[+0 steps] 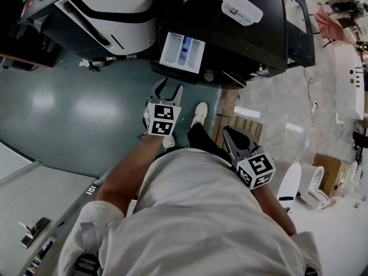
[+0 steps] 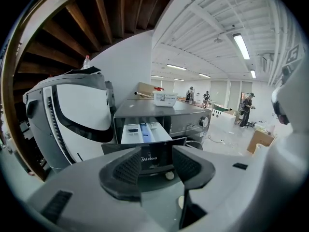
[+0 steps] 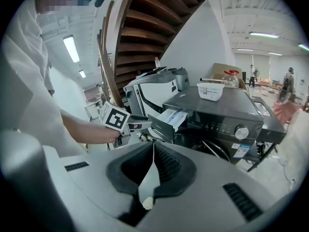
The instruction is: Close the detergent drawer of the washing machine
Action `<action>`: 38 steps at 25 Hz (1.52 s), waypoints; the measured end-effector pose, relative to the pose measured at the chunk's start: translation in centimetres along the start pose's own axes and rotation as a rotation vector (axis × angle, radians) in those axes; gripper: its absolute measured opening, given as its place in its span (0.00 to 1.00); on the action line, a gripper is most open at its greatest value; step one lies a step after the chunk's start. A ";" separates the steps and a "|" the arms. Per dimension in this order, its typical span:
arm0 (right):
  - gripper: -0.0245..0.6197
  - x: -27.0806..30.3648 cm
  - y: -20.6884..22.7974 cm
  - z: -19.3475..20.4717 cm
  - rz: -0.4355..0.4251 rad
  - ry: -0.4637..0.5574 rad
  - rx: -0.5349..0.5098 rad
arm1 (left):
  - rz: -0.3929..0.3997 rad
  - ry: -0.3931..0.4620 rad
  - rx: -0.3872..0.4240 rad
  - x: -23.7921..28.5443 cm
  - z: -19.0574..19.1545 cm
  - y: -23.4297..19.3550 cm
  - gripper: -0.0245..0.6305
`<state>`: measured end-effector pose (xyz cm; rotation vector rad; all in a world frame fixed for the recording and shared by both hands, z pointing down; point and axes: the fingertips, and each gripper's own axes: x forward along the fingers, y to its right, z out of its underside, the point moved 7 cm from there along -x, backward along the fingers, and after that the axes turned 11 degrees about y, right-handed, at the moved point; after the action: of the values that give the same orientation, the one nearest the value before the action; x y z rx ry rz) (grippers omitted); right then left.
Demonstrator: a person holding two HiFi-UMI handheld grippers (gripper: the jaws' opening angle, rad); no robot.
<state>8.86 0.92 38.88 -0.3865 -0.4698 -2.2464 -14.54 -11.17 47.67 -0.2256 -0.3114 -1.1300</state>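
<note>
Left hand-held gripper [image 2: 156, 164] agape — detergent drawer [image 2: 144, 132] out.

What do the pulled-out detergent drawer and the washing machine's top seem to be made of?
The white, blue-centred detergent drawer looks like moulded glossy plastic: thin walls, rounded compartments. The dark grey washing machine top seems painted metal or hard plastic, with a smooth, faintly reflective sheen.
</note>
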 end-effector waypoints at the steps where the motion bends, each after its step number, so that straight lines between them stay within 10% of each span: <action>1: 0.05 0.0 0.2 0.0 0.003 -0.003 0.003 | -0.001 -0.004 0.000 0.3 0.1 -0.1 0.33; 38: 0.05 0.5 5.3 1.3 0.047 -0.057 0.097 | -0.086 -0.038 0.014 6.6 0.0 -1.1 0.32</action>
<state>12.72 -2.13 41.39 -0.4079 -0.5915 -2.1629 -12.96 -17.23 50.04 -0.2229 -0.3657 -1.2087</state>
